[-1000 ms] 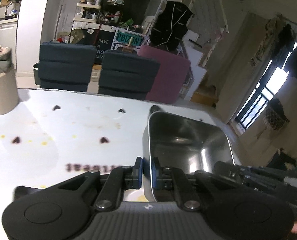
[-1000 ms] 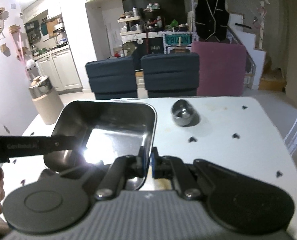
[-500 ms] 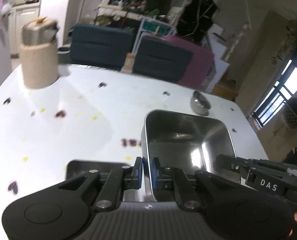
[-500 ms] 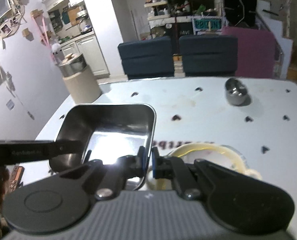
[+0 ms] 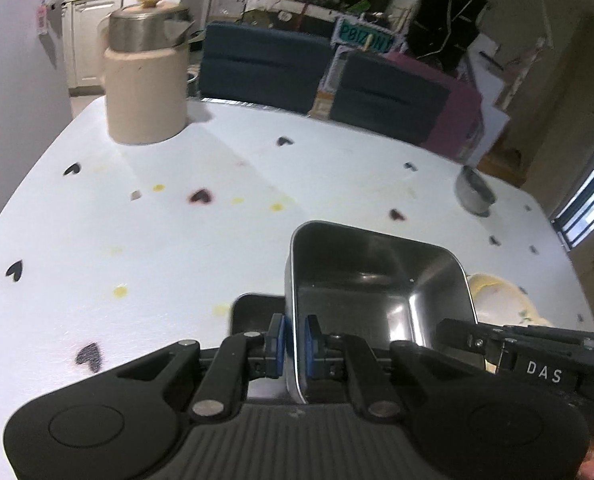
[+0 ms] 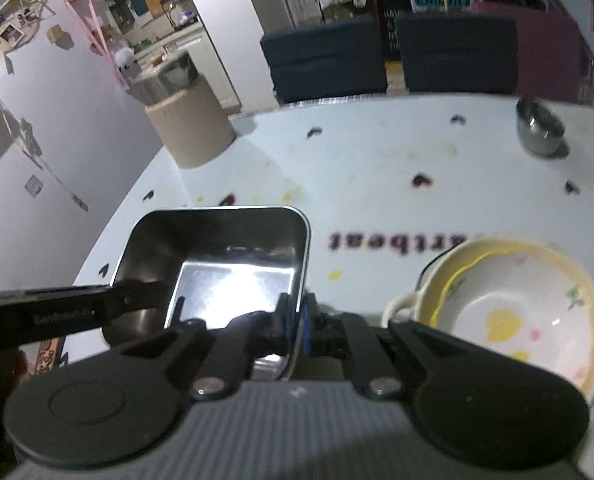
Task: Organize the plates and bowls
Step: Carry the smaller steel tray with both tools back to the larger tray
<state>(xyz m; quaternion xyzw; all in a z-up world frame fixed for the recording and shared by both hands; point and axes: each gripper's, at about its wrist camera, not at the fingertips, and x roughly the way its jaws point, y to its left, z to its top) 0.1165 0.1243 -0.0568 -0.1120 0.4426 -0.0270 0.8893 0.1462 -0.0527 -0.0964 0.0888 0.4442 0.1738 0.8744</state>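
Both tools carry one steel tray (image 5: 377, 280) between them, above the white table (image 5: 137, 240). Left gripper (image 5: 294, 344) clamped on the tray's left wall; right gripper (image 6: 296, 322) clamped on its right wall. Ahead and right of the right gripper: cream floral bowl (image 6: 509, 308), on the table. Farther ahead, well apart: small steel bowl (image 6: 539, 132). Far left corner: beige canister (image 5: 145, 80).

Home dining room, table (image 5: 137, 240), chairs (image 5: 265, 68), kitchen cabinets (image 5: 85, 36)
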